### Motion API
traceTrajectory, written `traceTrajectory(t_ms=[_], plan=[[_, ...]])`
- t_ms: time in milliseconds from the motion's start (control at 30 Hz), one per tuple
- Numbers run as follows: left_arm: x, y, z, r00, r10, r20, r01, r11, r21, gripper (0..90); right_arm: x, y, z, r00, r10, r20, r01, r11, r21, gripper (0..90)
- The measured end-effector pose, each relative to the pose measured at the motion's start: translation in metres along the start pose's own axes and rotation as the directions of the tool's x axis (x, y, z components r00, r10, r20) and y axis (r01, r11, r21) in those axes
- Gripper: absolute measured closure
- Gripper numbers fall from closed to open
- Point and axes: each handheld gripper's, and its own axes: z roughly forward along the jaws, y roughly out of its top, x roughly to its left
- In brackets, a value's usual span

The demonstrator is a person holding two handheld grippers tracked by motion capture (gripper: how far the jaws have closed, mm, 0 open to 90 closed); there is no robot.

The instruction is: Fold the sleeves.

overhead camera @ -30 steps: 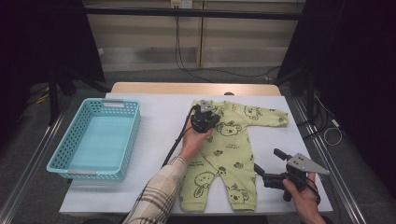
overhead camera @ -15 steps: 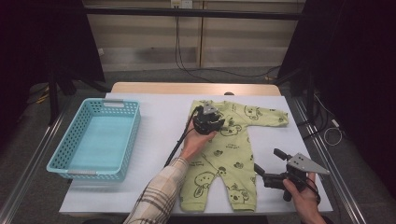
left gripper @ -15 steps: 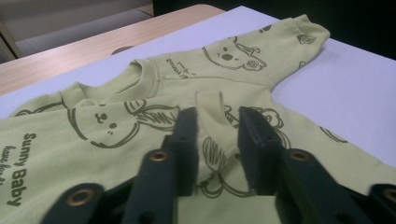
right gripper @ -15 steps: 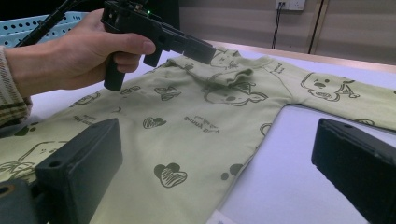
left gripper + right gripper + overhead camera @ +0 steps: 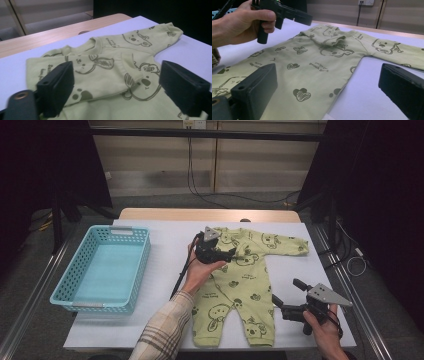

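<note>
A light green baby romper (image 5: 240, 280) with bear prints lies flat on the white table (image 5: 165, 270). One sleeve is folded across its chest (image 5: 105, 65); the other stretches out to the right (image 5: 285, 244). My left gripper (image 5: 231, 254) hovers over the chest. Its jaws have just been opening and now stand wide in the left gripper view (image 5: 120, 87), above the folded sleeve, with nothing pressed between them. My right gripper (image 5: 284, 291) is open by the romper's right leg, and it frames the cloth and the table edge in its own view (image 5: 328, 92). The left gripper (image 5: 284, 12) shows there too.
A light blue plastic basket (image 5: 122, 231) stands on the left part of the table. A black cable (image 5: 180, 275) trails from the left gripper along the forearm. A strip of wooden tabletop (image 5: 210, 214) runs behind the white sheet, with dark curtains at both sides.
The left gripper's jaws have opened and let go of the folded sleeve, which now lies on the chest. That hand has shifted slightly. The right gripper has stayed put.
</note>
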Motion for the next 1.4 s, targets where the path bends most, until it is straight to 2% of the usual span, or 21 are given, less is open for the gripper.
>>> traceTrajectory(t_ms=[200, 300, 400, 567, 667, 733, 800, 867, 933, 1000, 1100, 1133, 1200, 1233, 1267, 1400], plan=[[0.004, 0.0, -0.021, 0.9999, 0.009, -0.005, -0.009, 0.9994, -0.033, 6.3, -0.001, 0.001, 0.001, 0.9999, 0.011, 0.006, -0.011, 1.0, -0.001, 1.7], [0.004, 0.0, -0.031, 0.9998, 0.019, -0.007, -0.019, 0.9994, -0.027, 4.4, -0.002, 0.001, 0.002, 0.9998, 0.015, 0.014, -0.015, 1.0, 0.006, 3.0], [0.004, -0.002, -0.042, 0.9989, 0.034, -0.03, -0.036, 0.9988, -0.034, 3.6, -0.004, 0.002, 0.004, 0.9995, 0.023, 0.021, -0.023, 1.0, 0.01, 3.5], [0.008, -0.003, -0.061, 0.9981, 0.058, -0.019, -0.059, 0.9969, -0.052, 3.5, -0.008, 0.004, 0.006, 0.9995, 0.018, 0.027, -0.018, 1.0, -0.003, 3.6], [0.005, -0.004, -0.072, 0.996, 0.077, -0.046, -0.079, 0.9955, -0.052, 3.6, -0.008, 0.005, 0.006, 0.9997, -0.008, 0.023, 0.008, 1.0, -0.007, 2.0], [0.004, -0.006, -0.081, 0.9969, 0.057, -0.054, -0.061, 0.9962, -0.063, 3.5, -0.009, 0.005, 0.006, 0.9999, -0.013, 0.006, 0.013, 1.0, -0.005, 1.7], [0.004, -0.009, -0.089, 0.9959, 0.058, -0.07, -0.063, 0.9958, -0.067, 3.5, -0.009, 0.005, 0.006, 0.9999, -0.014, -0.007, 0.014, 1.0, -0.005, 1.7], [0.004, -0.011, -0.097, 0.994, 0.053, -0.096, -0.061, 0.9954, -0.074, 3.3, -0.009, 0.006, 0.007, 1.0, -0.008, -0.001, 0.008, 1.0, -0.006, 1.7], [0.005, -0.013, -0.105, 0.9926, 0.049, -0.111, -0.058, 0.9951, -0.08, 2.8, -0.012, 0.006, 0.007, 0.9997, -0.024, 0.006, 0.024, 1.0, -0.011, 1.7], [0.006, -0.016, -0.113, 0.9908, 0.05, -0.125, -0.062, 0.994, -0.09, 2.7, -0.014, 0.007, 0.007, 0.9998, 0.0, 0.021, 0.0, 1.0, -0.009, 3.0], [0.005, -0.018, -0.125, 0.9938, 0.033, -0.106, -0.045, 0.9918, -0.12, 2.7, -0.019, 0.008, 0.008, 0.9984, 0.013, 0.055, -0.012, 1.0, -0.016, 4.4], [0.005, -0.019, -0.129, 0.994, 0.036, -0.103, -0.049, 0.991, -0.124, 2.7, -0.022, 0.008, 0.008, 0.9977, 0.009, 0.067, -0.008, 1.0, -0.021, 4.9], [0.004, -0.02, -0.138, 0.9937, 0.054, -0.098, -0.068, 0.9878, -0.14, 2.7, -0.024, 0.011, 0.008, 0.997, 0.032, 0.07, -0.029, 0.999, -0.032, 4.9], [0.004, -0.021, -0.142, 0.992, 0.062, -0.11, -0.077, 0.9869, -0.141, 2.7, -0.026, 0.012, 0.008, 0.9967, 0.032, 0.075, -0.03, 0.999, -0.032, 4.5], [0.003, -0.021, -0.146, 0.9907, 0.066, -0.119, -0.083, 0.9858, -0.146, 2.7, -0.028, 0.013, 0.008, 0.9968, -0.002, 0.08, 0.004, 1.0, -0.028, 3.5], [0.002, -0.026, -0.16, 0.9898, 0.061, -0.129, -0.082, 0.9833, -0.162, 2.7, -0.031, 0.017, 0.008, 0.9957, -0.033, 0.087, 0.035, 0.999, -0.021, 2.0]])
